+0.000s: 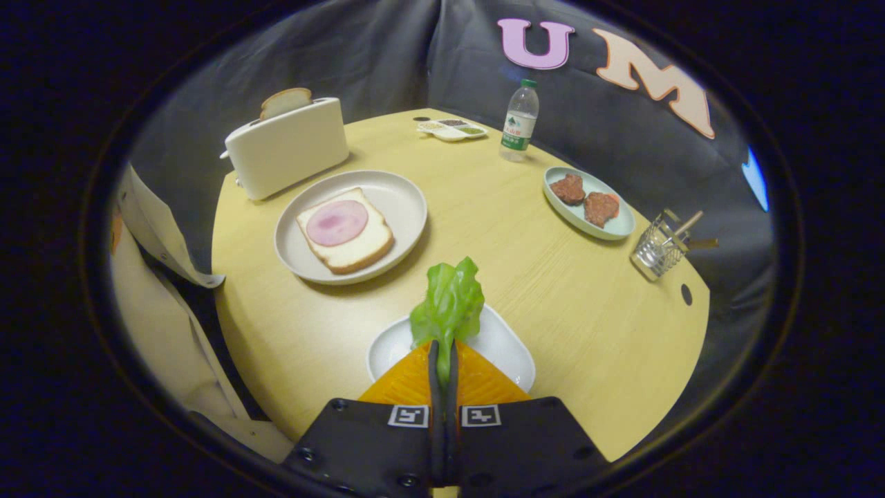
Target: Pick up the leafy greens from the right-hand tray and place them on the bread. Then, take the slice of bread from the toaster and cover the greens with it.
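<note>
1. Leafy greens (pixel 448 304) stand upright at lower centre of the frame, their stem pinched between the two fingers of the gripper (pixel 442 356), which are pressed together on it.
2. They hang over the far rim of a white tray (pixel 508 353), so I judge the leaf lifted clear and ready to carry.
3. At centre left lies a round plate (pixel 401 200) with a slice of bread (pixel 363 242) on it, a pink round of ham (pixel 337 223) on top; this is the likely target, flat and open for the leaf.
4. In the upper left stands a white toaster (pixel 287 145) with a second bread slice (pixel 285 102) poking from its slot, exposed enough to be gripped later.
5. Right of centre, a pale oval dish (pixel 619 225) holds two brown patties (pixel 584 199), beside a wire holder (pixel 657 249) of utensils.
6. At upper centre a water bottle (pixel 519 121) carries a green-and-white label, too small to read; a small divided dish (pixel 453 130) sits beside it.
7. Square black-and-white markers sit on the gripper body; no readable brand appears anywhere.
</note>
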A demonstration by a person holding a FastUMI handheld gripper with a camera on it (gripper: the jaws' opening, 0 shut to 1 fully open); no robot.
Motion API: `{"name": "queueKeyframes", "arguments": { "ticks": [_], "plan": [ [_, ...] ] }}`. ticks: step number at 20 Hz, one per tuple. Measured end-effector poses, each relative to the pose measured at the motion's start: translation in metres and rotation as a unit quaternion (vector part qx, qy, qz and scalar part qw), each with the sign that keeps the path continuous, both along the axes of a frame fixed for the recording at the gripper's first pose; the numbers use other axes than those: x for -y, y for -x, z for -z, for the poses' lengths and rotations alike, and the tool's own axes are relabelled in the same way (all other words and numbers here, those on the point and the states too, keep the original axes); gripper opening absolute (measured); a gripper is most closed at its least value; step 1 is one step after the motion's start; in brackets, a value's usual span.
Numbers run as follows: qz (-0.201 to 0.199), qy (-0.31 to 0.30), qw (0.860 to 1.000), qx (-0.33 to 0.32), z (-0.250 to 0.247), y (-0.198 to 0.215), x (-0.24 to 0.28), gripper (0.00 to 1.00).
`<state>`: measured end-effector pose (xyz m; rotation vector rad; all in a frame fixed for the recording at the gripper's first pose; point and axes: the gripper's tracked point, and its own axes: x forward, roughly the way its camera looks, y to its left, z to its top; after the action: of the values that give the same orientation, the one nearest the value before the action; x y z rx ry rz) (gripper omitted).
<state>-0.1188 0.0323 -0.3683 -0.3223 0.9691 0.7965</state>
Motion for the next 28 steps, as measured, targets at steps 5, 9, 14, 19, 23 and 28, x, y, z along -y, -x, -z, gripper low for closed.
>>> {"name": "queueKeyframes", "arguments": {
  "ticks": [5, 9, 14, 19, 23, 28],
  "plan": [
    [0.001, -0.002, 1.0, 0.021, -0.026, 0.004, -0.027, 0.04],
    [-0.012, -0.006, 0.999, 0.031, -0.042, 0.006, -0.057, 0.04],
    [-0.037, -0.021, 0.998, 0.037, -0.054, 0.008, -0.103, 0.05],
    [-0.065, -0.032, 0.997, 0.033, -0.055, 0.012, -0.139, 0.05],
    [-0.083, -0.035, 0.996, 0.028, -0.051, 0.012, -0.163, 0.05],
    [-0.104, -0.04, 0.994, 0.019, -0.045, 0.013, -0.19, 0.05]
  ]
}}
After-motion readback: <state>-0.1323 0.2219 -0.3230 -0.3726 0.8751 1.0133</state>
